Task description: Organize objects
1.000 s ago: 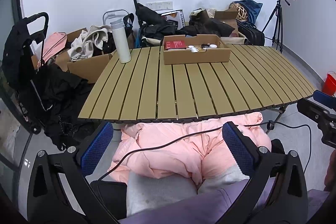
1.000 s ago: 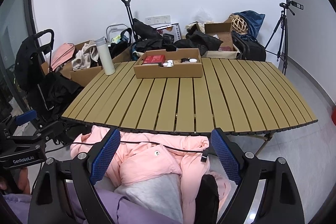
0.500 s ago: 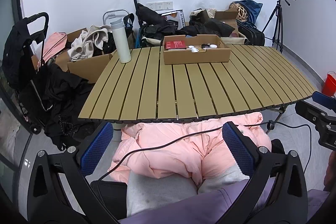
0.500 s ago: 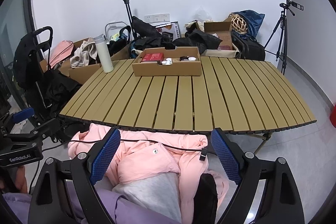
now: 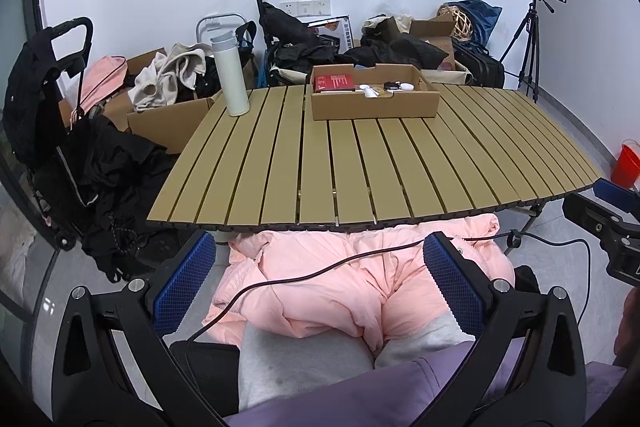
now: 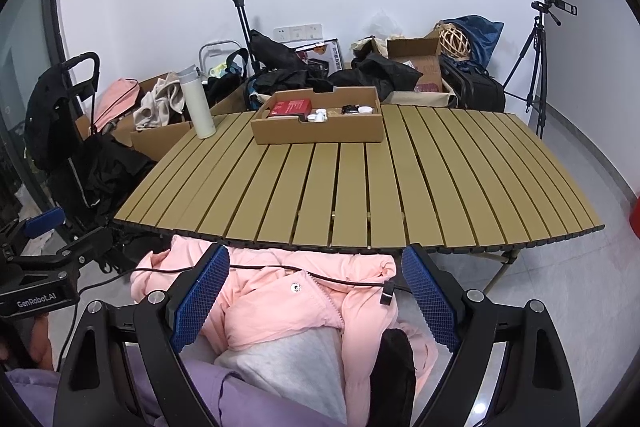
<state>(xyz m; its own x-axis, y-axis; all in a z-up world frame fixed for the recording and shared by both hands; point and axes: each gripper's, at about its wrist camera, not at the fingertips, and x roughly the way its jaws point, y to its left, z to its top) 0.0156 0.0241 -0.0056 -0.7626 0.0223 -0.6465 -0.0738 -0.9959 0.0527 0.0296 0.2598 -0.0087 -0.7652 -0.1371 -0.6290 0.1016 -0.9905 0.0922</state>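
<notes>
2 grippers, left gripper (image 5: 316, 287) and right gripper (image 6: 316, 297), spread empty; cardboard box (image 5: 374, 105) lies crosswise.

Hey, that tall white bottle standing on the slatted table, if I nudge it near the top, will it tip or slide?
The tall white cylindrical bottle would probably tip: it is narrow and stands upright on a small base. The tan slatted table has grooves that could catch its bottom edge. Its smooth wall looks slippery, so gripping low seems safer.

"GenRobot.AI" on left tool (image 6: 38, 301), rest unreadable
</notes>
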